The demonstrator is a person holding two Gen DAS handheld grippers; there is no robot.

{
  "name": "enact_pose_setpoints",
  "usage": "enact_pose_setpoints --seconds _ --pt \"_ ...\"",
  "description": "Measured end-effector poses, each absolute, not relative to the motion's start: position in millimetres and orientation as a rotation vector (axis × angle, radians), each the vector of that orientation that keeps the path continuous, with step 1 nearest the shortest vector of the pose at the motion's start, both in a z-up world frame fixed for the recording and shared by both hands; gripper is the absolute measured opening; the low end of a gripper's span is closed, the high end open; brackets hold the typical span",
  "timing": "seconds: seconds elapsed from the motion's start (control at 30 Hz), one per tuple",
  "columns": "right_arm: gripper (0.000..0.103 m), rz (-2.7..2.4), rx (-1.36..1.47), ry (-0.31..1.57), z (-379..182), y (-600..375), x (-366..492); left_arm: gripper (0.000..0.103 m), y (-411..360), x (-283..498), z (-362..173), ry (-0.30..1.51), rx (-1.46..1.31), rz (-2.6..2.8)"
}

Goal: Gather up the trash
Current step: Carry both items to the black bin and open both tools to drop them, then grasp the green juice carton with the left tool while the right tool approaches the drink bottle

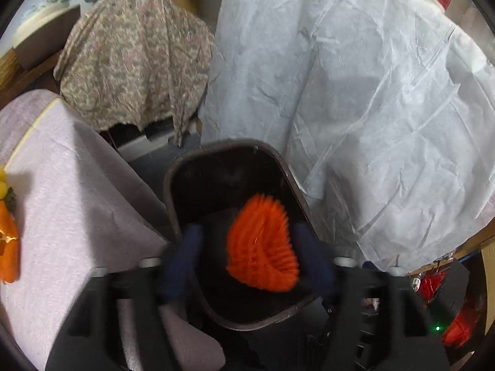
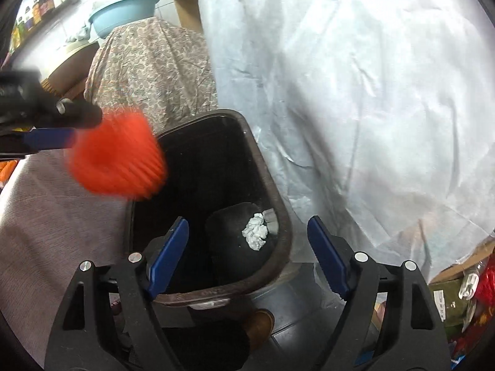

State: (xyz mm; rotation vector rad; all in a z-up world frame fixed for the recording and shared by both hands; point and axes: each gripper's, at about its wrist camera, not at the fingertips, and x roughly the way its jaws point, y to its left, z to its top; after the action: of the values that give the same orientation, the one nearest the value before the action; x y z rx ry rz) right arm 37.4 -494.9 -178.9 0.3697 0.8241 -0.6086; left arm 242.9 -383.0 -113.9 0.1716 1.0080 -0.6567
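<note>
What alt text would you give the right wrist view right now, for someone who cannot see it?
The right gripper hangs open and empty over a dark trash bin with a crumpled white paper wad inside. At upper left, the left gripper reaches in beside a blurred orange ribbed object at the rim.

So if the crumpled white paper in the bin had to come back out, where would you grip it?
Pinch the crumpled white paper across its middle, coming straight down through the open top of the bin. It lies exposed on a dark rounded object, near the right wall.
</note>
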Motion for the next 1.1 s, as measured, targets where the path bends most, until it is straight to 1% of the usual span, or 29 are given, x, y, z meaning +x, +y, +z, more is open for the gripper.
enact_pose_setpoints --seconds 0.17,0.2,0.23,0.3,0.37,0.6,0.77,0.93,1.1 --pt "0.079 -0.597 0.359 0.811 -173 -485 43 0.083 -366 230 -95 0.937 0.181 -0.65" --pt "0.081 -0.594 0.356 0.805 -170 -482 45 0.084 -361 226 -90 0.921 0.178 -0.656" --pt "0.087 -0.589 0.351 0.795 -168 -478 45 0.087 -355 222 -84 0.905 0.174 -0.662" --pt "0.091 -0.574 0.339 0.783 -161 -469 49 0.09 -343 215 -75 0.883 0.163 -0.679" --pt "0.092 -0.567 0.318 0.782 -154 -459 52 0.094 -329 209 -65 0.86 0.162 -0.687" --pt "0.092 -0.433 0.271 0.731 -115 -416 61 0.096 -265 183 -36 0.776 0.174 -0.686" --pt "0.092 -0.26 0.24 0.741 -91 -375 77 0.096 -194 160 -21 0.725 0.116 -0.663" --pt "0.092 -0.083 0.131 0.758 -74 -317 101 0.096 -125 144 -16 0.697 0.076 -0.603" --pt "0.092 0.096 0.044 0.767 -61 -260 122 0.096 -69 139 -23 0.704 0.084 -0.5"
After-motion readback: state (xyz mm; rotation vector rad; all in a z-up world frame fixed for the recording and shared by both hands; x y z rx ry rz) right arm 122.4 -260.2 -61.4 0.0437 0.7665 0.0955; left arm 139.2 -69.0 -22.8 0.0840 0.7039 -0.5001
